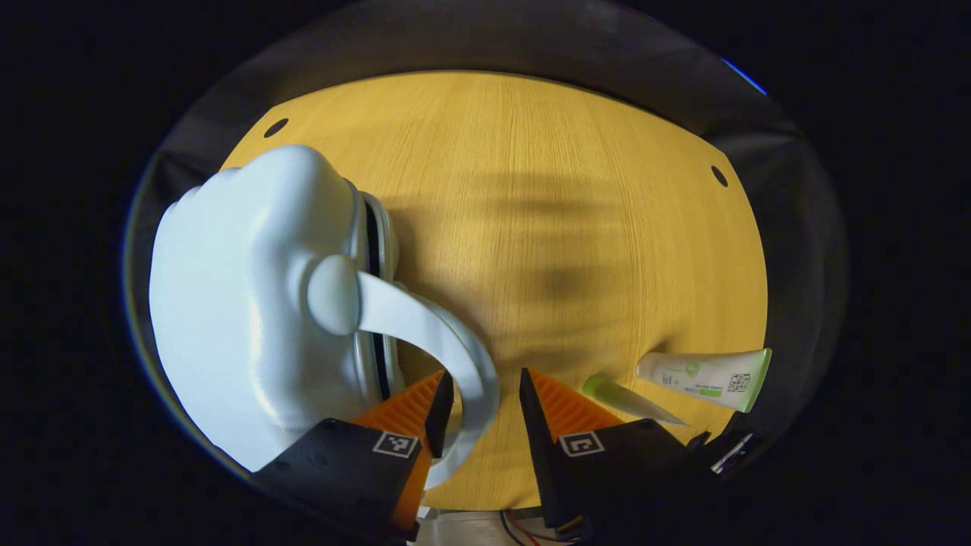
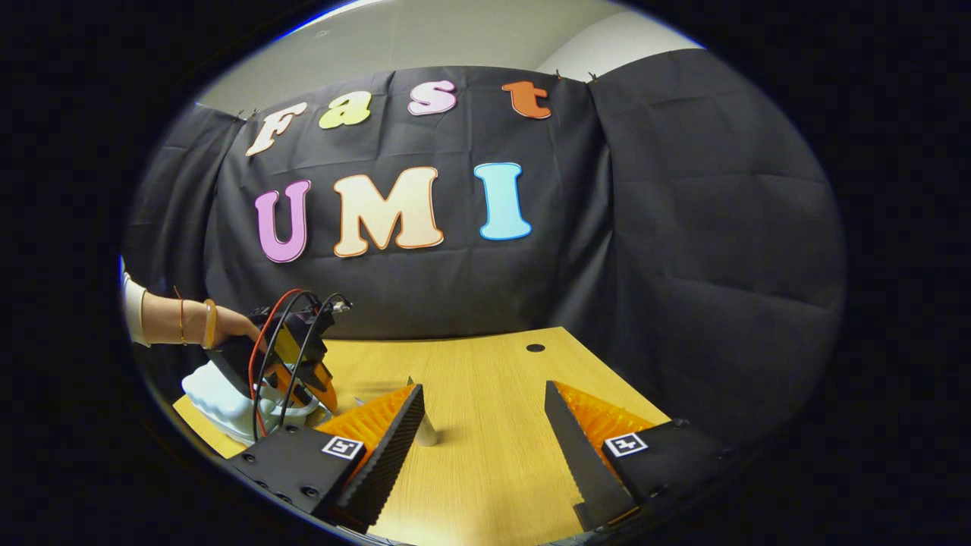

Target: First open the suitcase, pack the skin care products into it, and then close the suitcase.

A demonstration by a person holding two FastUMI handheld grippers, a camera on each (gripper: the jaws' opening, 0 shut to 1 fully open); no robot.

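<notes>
On the left part of the wooden table point(image 1: 546, 189), seen from above in the left gripper view, lies the white suitcase point(image 1: 235, 303), a small hard-shell case with its zip seam along the side that faces the table's middle and its lid down. From a round knob on that side its curved white handle point(image 1: 447, 341) arcs away from the shell and passes between the spread fingers of the left gripper point(image 1: 485, 394); the jaws stand open, and whether either finger touches the handle cannot be told. Well apart from the suitcase, near the table's right edge, lies a white tube with a green cap end point(image 1: 709, 375), and just beside it, on the side nearer the suitcase, a slimmer pale-green tube point(image 1: 630, 398).

Viewed from the right gripper view, the suitcase point(image 2: 216, 398) sits at the table's point(image 2: 485, 455) far left corner, with the left gripper point(image 2: 300, 364) poised over it, red and black cables looping off its body, held by a person's hand point(image 2: 227, 326) wearing bracelets at the wrist. Right of the suitcase, over bare wood, the right gripper point(image 2: 482, 425) hangs with its fingers wide apart, holding nothing. Behind the table hangs the booth's black cloth wall point(image 2: 683, 227).
</notes>
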